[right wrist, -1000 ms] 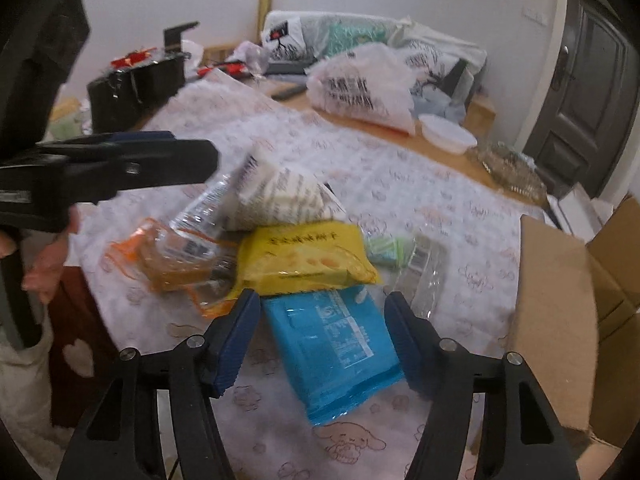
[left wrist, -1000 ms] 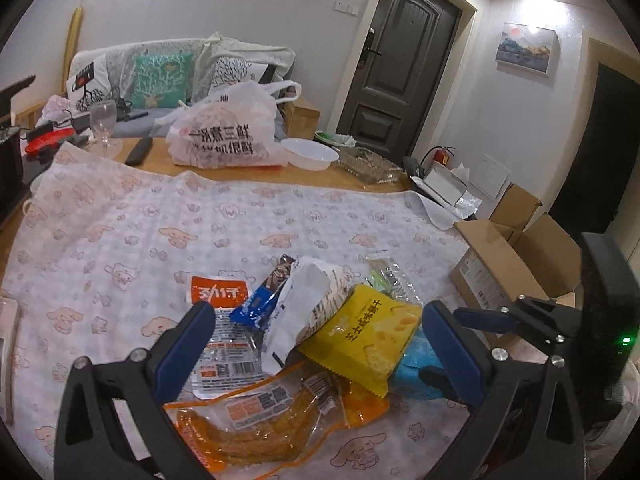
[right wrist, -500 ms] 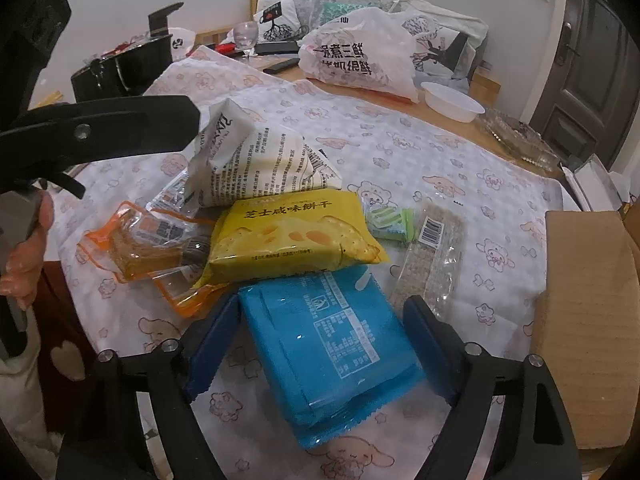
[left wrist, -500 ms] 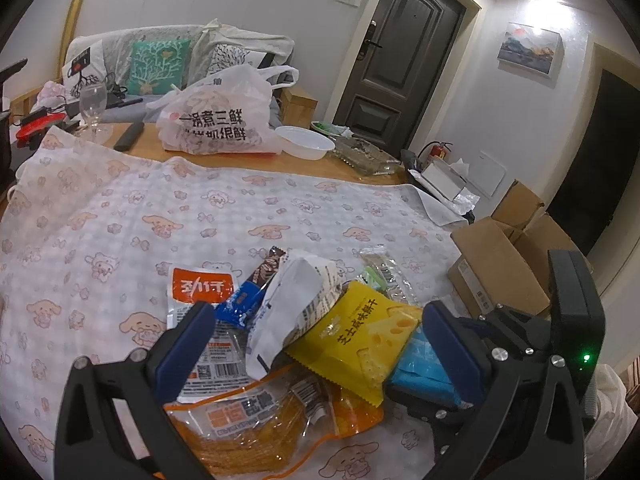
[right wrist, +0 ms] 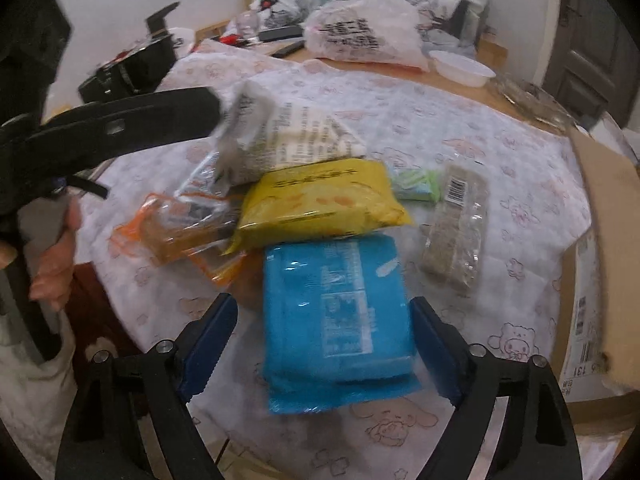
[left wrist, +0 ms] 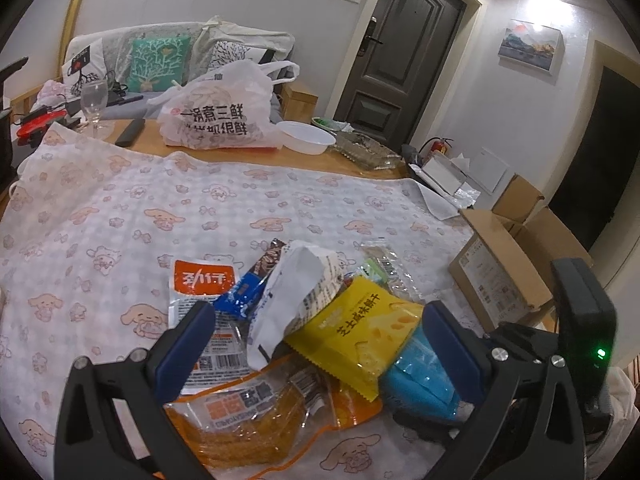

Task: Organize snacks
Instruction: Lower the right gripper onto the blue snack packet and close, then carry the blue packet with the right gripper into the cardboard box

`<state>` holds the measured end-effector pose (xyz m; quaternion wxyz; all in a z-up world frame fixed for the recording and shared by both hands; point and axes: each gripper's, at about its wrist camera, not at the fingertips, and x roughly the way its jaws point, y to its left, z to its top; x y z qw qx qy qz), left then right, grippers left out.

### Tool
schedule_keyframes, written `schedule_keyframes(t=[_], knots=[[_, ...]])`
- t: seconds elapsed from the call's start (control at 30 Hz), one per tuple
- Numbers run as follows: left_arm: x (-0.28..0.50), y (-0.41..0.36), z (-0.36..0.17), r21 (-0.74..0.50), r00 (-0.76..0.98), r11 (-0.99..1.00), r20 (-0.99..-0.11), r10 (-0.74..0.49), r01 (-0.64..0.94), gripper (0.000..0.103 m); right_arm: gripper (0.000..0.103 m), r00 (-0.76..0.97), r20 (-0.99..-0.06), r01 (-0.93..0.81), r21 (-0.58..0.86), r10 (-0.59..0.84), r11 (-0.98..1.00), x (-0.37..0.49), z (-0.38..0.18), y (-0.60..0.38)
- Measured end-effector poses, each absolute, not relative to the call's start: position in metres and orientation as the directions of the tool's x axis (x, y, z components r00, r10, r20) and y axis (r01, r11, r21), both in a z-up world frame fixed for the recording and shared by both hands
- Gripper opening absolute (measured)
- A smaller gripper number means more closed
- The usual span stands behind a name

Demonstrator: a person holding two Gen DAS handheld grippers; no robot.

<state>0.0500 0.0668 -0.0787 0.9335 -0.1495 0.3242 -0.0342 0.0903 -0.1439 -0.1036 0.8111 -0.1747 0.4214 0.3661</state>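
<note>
Step in hand: lining up a grasp on blue packet (right wrist: pixel 338 312), nearest item of snack pile, near worktop's front edge by cardboard box (right wrist: pixel 600 248). Right gripper (right wrist: pixel 324 348) just been opening; fingers wide, straddling packet's near end, seemingly not yet pressing. Left gripper (left wrist: pixel 320 340) fingers wide too, empty, hovering over pile.

Next, prob.: lower, centre on packet, close across its width, lift clear w/o dragging yellow packet (right wrist: pixel 320 200) lapping its far end.

Right view only: full blue packet, clear-wrapped bar (right wrist: pixel 456 232), green packet (right wrist: pixel 416 184), a hand on left grip.

Left view only: orange-white sachet (left wrist: pixel 204 292), dark blue bar (left wrist: pixel 248 284) behind white bag (left wrist: pixel 296 296); box's open flaps.
</note>
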Motion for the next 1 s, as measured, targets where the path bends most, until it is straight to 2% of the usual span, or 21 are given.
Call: schedule_keyframes(t=[0.03, 0.1, 0.17, 0.33, 0.47, 0.57, 0.7, 0.73, 0.8, 0.93, 1.0], knots=[[0.050, 0.066, -0.079, -0.299, 0.786, 0.954, -0.597, -0.163, -0.029, 0.102, 0.079, 0.383, -0.809, -0.731, 0.030, 0.445, 0.682, 0.094, -0.106, -0.144], [0.050, 0.066, -0.078, -0.306, 0.789, 0.952, -0.590, -0.172, -0.021, 0.102, 0.065, 0.376, -0.820, -0.724, 0.031, 0.432, 0.689, 0.098, -0.113, -0.141], [0.049, 0.066, -0.077, -0.330, 0.796, 0.944, -0.574, -0.193, -0.009, 0.102, 0.063, 0.383, -0.828, -0.720, 0.010, 0.410, 0.694, 0.096, -0.117, -0.141], [0.049, 0.057, -0.073, -0.371, 0.795, 0.927, -0.549, -0.260, 0.047, 0.102, 0.062, 0.421, -0.818, -0.688, -0.005, 0.393, 0.726, 0.083, -0.109, -0.159], [0.046, 0.038, -0.065, -0.421, 0.777, 0.894, -0.507, -0.373, 0.155, 0.102, 0.062, 0.451, -0.785, -0.664, 0.023, 0.425, 0.748, 0.072, -0.094, -0.180], [0.042, 0.023, -0.058, -0.424, 0.764, 0.884, -0.498, -0.410, 0.197, 0.102, 0.062, 0.467, -0.746, -0.669, 0.053, 0.475, 0.741, 0.059, -0.078, -0.191], [0.032, 0.006, -0.047, -0.452, 0.747, 0.862, -0.486, -0.454, 0.230, 0.102, 0.062, 0.469, -0.644, -0.721, 0.115, 0.604, 0.684, 0.042, -0.049, -0.196], [0.030, 0.004, -0.042, -0.477, 0.739, 0.846, -0.476, -0.477, 0.238, 0.100, 0.062, 0.478, -0.618, -0.731, 0.114, 0.624, 0.673, 0.037, -0.042, -0.196], [0.026, -0.002, -0.032, -0.499, 0.732, 0.828, -0.460, -0.502, 0.254, 0.090, 0.062, 0.493, -0.564, -0.751, 0.108, 0.662, 0.652, 0.029, -0.026, -0.198], [0.021, -0.022, -0.001, -0.461, 0.746, 0.834, -0.429, -0.509, 0.304, 0.061, 0.062, 0.517, -0.457, -0.776, 0.107, 0.724, 0.621, 0.024, 0.006, -0.209], [0.024, -0.036, 0.017, -0.425, 0.755, 0.847, -0.427, -0.498, 0.318, 0.057, 0.062, 0.530, -0.420, -0.778, 0.106, 0.737, 0.620, 0.025, 0.016, -0.220]])
